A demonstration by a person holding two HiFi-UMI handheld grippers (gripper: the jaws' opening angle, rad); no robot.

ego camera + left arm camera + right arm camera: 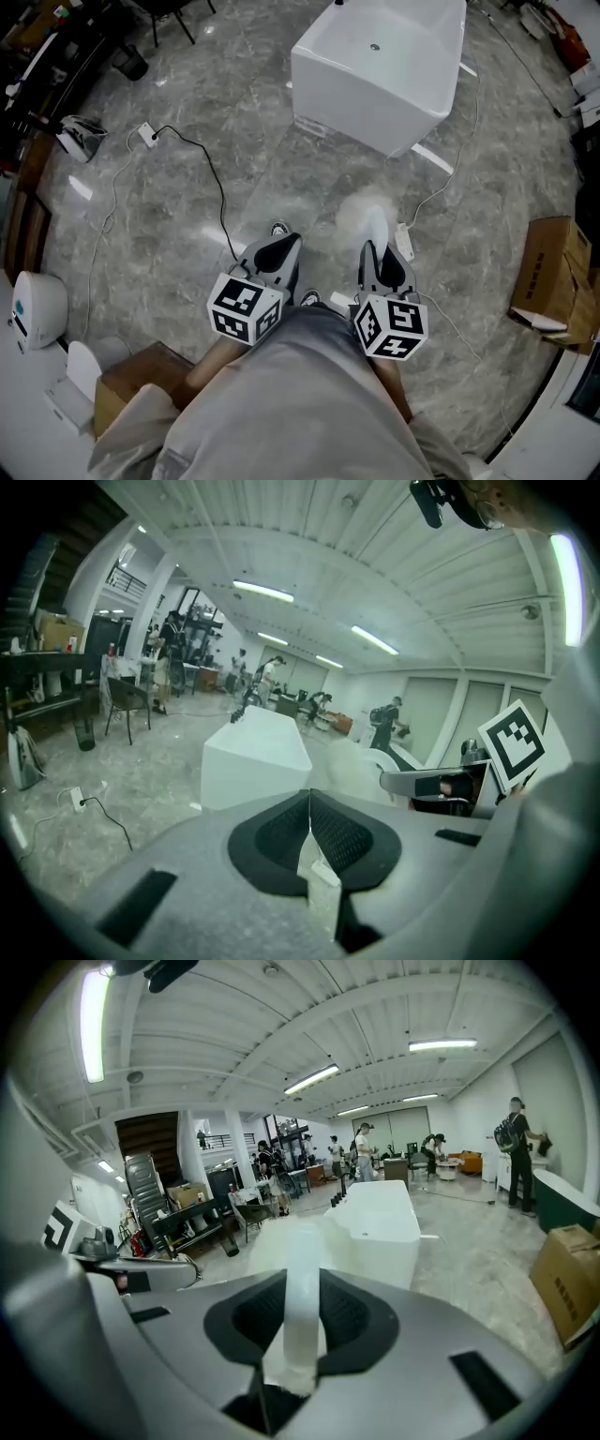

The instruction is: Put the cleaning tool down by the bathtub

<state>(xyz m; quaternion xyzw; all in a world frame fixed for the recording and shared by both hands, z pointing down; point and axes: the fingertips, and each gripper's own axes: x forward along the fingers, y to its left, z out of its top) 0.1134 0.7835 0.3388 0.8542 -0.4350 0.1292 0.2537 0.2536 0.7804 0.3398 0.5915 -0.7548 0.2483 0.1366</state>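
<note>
The white bathtub point(375, 66) stands on the grey marble floor ahead of me, also seen in the left gripper view point(253, 757) and the right gripper view point(384, 1227). My right gripper point(377, 248) point(302, 1283) is shut on the white handle of the cleaning tool point(302, 1288). Its pale fluffy head point(361, 214) points toward the tub, held well above the floor and short of the tub. My left gripper point(284, 246) point(309, 803) is beside it, shut, with its pads touching and nothing between them.
A black cable point(211, 178) runs from a power strip point(148, 134) across the floor at left. A white cable point(450, 178) trails past the tub's right side. Cardboard boxes sit at right point(553, 272) and lower left point(122, 384). People stand far off point(516, 1147).
</note>
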